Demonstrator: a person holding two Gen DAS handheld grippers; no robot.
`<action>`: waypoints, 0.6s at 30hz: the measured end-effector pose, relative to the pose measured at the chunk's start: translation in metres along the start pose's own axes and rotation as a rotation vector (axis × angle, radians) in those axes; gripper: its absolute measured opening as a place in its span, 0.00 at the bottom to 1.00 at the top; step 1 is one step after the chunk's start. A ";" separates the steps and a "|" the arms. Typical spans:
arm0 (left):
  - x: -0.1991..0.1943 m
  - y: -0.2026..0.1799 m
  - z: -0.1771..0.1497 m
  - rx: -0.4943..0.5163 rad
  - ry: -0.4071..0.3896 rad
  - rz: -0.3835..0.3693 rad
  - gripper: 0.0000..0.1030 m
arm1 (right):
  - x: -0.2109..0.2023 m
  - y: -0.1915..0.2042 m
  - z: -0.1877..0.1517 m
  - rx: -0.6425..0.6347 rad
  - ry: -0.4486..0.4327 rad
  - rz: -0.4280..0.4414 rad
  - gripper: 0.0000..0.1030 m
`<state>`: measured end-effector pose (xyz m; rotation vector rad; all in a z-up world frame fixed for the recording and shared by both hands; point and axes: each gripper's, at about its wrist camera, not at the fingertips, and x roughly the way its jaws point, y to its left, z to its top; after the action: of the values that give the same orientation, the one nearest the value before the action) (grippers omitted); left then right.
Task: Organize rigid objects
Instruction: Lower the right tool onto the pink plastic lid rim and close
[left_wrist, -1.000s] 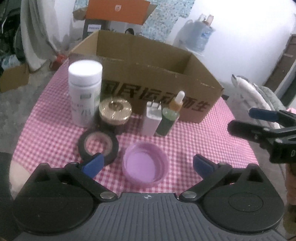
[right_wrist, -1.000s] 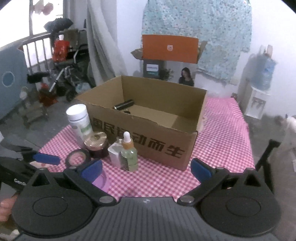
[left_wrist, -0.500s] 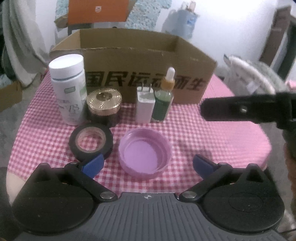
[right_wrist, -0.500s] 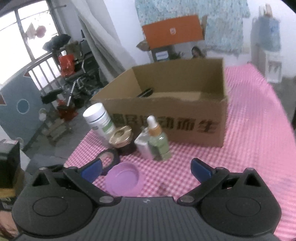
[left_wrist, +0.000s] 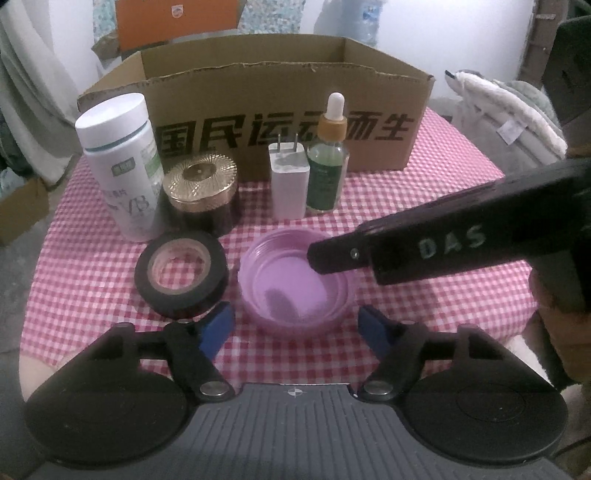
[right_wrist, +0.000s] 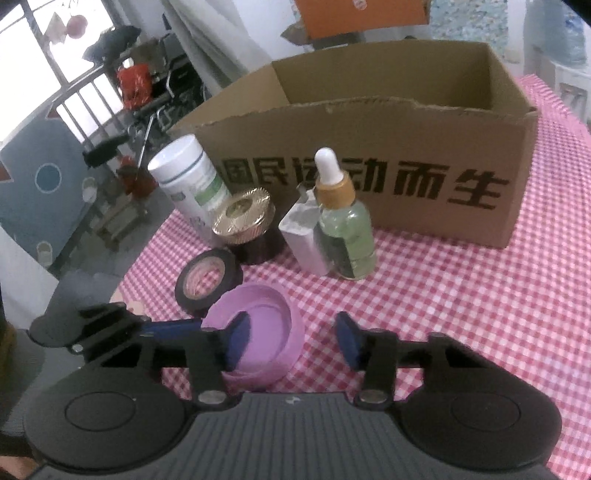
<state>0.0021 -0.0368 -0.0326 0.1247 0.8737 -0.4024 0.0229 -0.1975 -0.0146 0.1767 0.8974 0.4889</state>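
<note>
Both grippers have dropped toward the lid (left_wrist: 295, 282), which lies before the box (left_wrist: 280, 110). Left gripper (left_wrist: 295, 326): fingers closing, empty. Right gripper (right_wrist: 293, 341): fingers closing astride the lid's rim, not yet pinching; next, clamp and lift boxward.

Around my tabletop: the room's clutter

A red-checked cloth (left_wrist: 424, 206) covers my tabletop. Behind it I see an orange carton (left_wrist: 177, 18) against a patterned hanging (right_wrist: 476, 18), a water jug (right_wrist: 572, 37) to the right, a barred window (right_wrist: 48, 55) to the left, and grey bedding (left_wrist: 509, 107).
</note>
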 end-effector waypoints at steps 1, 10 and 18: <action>0.000 0.000 0.000 -0.002 0.001 -0.010 0.68 | 0.001 0.000 0.000 0.000 0.007 0.005 0.34; 0.006 -0.015 0.010 0.021 0.005 -0.074 0.68 | -0.010 -0.016 -0.009 0.027 0.008 0.004 0.28; 0.018 -0.048 0.022 0.126 0.017 -0.117 0.68 | -0.035 -0.047 -0.020 0.096 -0.026 -0.041 0.28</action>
<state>0.0097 -0.0923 -0.0293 0.1939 0.8745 -0.5665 0.0047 -0.2569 -0.0182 0.2509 0.8981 0.4055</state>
